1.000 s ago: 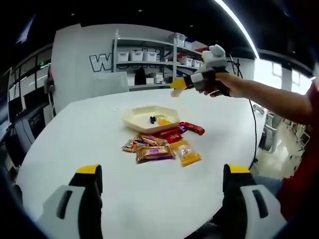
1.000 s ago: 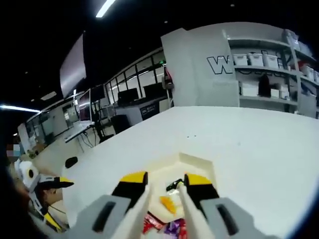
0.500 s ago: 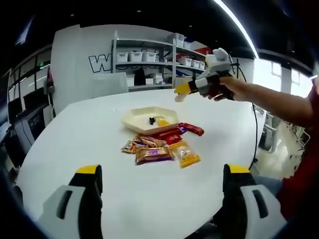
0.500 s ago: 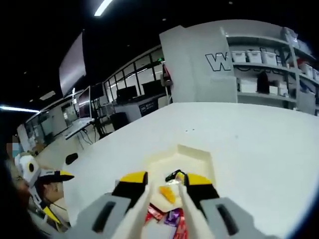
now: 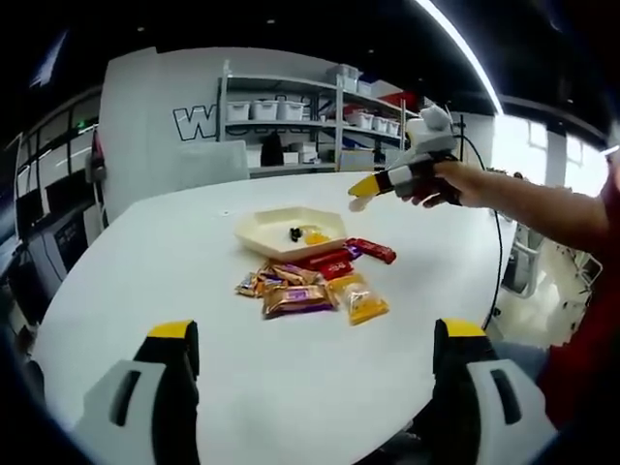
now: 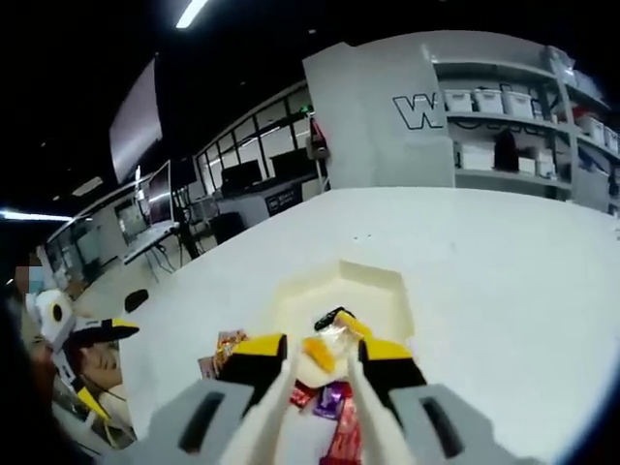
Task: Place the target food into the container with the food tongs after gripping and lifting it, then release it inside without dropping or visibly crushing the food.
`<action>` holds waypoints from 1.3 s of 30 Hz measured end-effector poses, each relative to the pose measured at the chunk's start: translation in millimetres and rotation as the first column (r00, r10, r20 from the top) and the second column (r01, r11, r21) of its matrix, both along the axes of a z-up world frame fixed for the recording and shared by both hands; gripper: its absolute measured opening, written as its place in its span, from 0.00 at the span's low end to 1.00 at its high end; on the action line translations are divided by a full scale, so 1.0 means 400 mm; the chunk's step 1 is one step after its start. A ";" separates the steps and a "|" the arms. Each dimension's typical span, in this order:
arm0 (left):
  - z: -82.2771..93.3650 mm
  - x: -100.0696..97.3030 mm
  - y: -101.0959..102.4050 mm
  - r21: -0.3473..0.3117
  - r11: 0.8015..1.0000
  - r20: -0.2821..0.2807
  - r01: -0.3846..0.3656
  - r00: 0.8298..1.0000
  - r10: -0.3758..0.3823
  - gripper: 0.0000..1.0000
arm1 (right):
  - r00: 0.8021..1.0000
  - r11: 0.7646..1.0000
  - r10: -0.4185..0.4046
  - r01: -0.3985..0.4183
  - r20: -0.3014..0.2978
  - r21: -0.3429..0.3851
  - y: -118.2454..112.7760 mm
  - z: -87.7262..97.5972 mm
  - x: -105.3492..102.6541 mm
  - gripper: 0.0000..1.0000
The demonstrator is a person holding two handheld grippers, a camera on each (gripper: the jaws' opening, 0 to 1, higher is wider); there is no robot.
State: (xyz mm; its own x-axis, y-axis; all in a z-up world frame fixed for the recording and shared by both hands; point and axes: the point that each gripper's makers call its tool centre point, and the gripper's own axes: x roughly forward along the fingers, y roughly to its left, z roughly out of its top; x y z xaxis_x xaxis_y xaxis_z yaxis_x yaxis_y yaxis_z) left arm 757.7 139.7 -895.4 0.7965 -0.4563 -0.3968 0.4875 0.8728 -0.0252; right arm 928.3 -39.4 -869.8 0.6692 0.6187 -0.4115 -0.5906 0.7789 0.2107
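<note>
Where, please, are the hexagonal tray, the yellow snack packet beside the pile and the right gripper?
Hexagonal tray [image 5: 262,231]: left gripper view, on its bare cream floor.
Yellow snack packet [image 5: 363,298]: left gripper view, middle of the wrapper.
Right gripper [image 5: 360,192]: left gripper view, at the yellow tips of its jaws.

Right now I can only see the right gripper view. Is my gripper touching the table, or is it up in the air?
Observer: Up in the air. In the left gripper view the right gripper hangs above the white table, off to one side of the hexagonal tray.
Operator: How many yellow packets are outside the tray?
Observer: One yellow packet, at the edge of the snack pile.
Operator: Is the other gripper open?
Observer: Yes. The left gripper has its jaws wide apart, with nothing between them.
</note>
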 end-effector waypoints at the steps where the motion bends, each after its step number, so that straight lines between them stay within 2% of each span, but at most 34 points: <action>1: 0.000 0.000 -0.001 0.001 1.000 0.002 0.001 1.000 -0.001 0.99 | 1.000 1.000 -0.001 0.001 -0.004 -0.002 -0.002 -0.006 -0.003 0.24; 6: 0.008 0.003 -0.001 -0.006 1.000 0.011 -0.002 1.000 0.002 0.99 | 1.000 0.997 0.008 -0.009 -0.011 -0.072 -0.012 -0.047 -0.017 0.24; 14: 0.005 0.003 0.001 -0.005 1.000 0.008 -0.004 1.000 0.004 0.99 | 1.000 0.996 0.000 -0.002 -0.029 -0.088 -0.028 -0.079 -0.021 0.24; 18: 0.002 0.001 -0.001 -0.003 1.000 0.004 -0.002 1.000 0.002 0.99 | 1.000 0.992 -0.004 0.001 -0.021 -0.129 -0.040 -0.097 -0.022 0.25; 27: -0.002 0.002 -0.003 0.005 1.000 -0.002 0.002 1.000 -0.002 0.99 | 0.999 0.987 -0.010 0.001 -0.050 -0.163 -0.047 -0.132 -0.026 0.25; 35: -0.010 -0.001 0.004 0.007 1.000 -0.012 -0.002 1.000 0.003 0.99 | 0.999 0.973 -0.011 0.002 -0.041 -0.231 -0.055 -0.165 -0.028 0.25; 39: -0.006 0.001 0.000 -0.009 1.000 -0.011 -0.002 1.000 0.002 0.99 | 0.998 0.973 -0.013 -0.001 -0.057 -0.230 -0.055 -0.174 -0.028 0.25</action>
State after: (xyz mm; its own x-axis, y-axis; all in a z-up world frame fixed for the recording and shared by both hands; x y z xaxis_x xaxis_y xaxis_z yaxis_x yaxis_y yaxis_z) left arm 757.9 139.6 -898.0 0.7929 -0.4586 -0.4013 0.4857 0.8733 -0.0384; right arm 917.3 -61.4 -939.6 0.6434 0.4993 -0.5803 -0.5777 0.8140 0.0598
